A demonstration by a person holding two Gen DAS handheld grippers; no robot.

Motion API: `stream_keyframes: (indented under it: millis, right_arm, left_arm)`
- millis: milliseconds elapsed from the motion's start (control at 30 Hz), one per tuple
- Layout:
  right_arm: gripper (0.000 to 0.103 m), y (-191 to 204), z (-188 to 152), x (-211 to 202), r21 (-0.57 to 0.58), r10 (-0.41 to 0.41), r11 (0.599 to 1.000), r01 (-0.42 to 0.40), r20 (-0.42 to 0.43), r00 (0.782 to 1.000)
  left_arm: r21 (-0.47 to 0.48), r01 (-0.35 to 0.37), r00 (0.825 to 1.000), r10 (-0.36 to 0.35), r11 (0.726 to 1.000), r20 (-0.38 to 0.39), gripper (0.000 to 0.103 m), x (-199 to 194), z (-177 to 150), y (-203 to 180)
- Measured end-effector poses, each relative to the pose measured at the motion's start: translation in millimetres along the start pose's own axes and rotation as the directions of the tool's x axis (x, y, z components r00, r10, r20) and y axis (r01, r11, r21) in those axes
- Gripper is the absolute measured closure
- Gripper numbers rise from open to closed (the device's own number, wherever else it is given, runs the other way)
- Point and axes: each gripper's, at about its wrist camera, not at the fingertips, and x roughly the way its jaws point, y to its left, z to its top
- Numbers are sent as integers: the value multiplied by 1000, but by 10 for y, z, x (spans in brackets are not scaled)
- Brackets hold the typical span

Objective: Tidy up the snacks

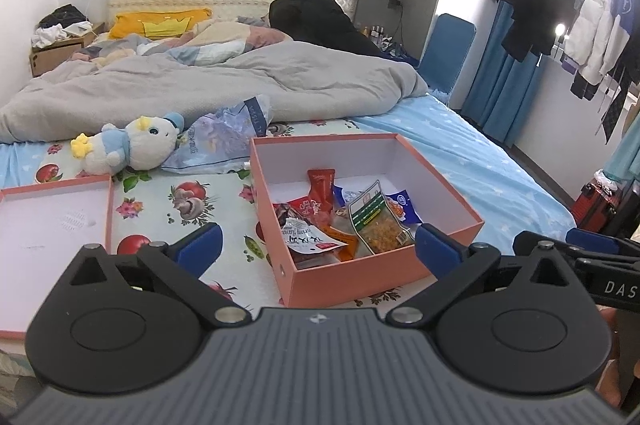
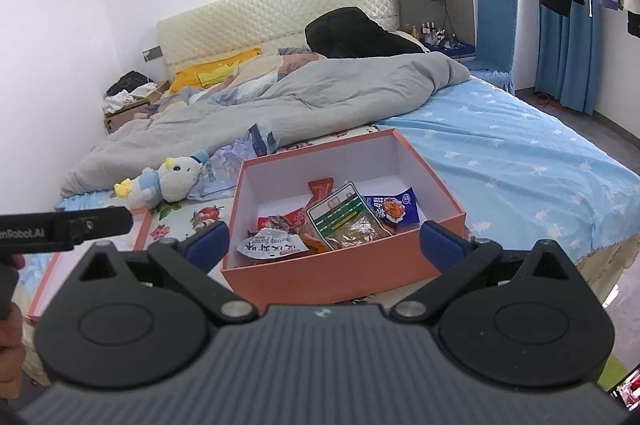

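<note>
Left wrist view shows the snack packets (image 1: 344, 221) heaped in the near part of the pink box (image 1: 440, 193), overlapping so the lower ones are hidden. The box sits on the bed (image 1: 480, 161), toward its foot edge, its lid (image 1: 56, 221) cut off at left. Both the left gripper (image 1: 318, 245) and right gripper (image 2: 326, 243) stand wide open, holding nothing.

box (image 1: 344, 279) ahead of claw: salmon-orange outside, white inside | snack packets (image 1: 376, 221) in it: red, dark blue, clear with green-striped label, white with black script | lid (image 1: 56, 221) left of claw: same orange rim, white inside | sheet (image 1: 472, 161) beyond: light blue, white stars | mat (image 1: 180, 209): pale, tomato-and-flower print | plush toy (image 1: 132, 149): white, blue, yellow | duvet (image 1: 208, 85): grey | gripper pads (image 1: 206, 243): blue
</note>
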Motion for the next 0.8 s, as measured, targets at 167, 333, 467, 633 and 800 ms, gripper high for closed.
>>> stream_keyframes:
  millis: [167,333,467,633,800]
  right_arm:
    - [0,-4,4,0,8,-1,1000,1,-1,1000]
    - [0,-1,5,3,9,0,1000,0,-1,1000]
    - [0,-2,6,4,8,0,1000,0,-2,1000]
    - [0,-2,6,4,9,0,1000,0,-3,1000]
    - [0,4,3,-2,8,-2,1000,2,0,1000]
  left_arm:
    - [-1,-1,1000,1,1000,-4,0,5,5,2]
    - [-1,-3,1000,3,1000,-6,0,8,5,4]
    - [1,-6,1000,6,1000,-7,0,9,5,5]
    - [0,-6,1000,6,1000,-7,0,9,5,-8]
    - [0,-5,1000,5,1000,-7,0,7,6,-10]
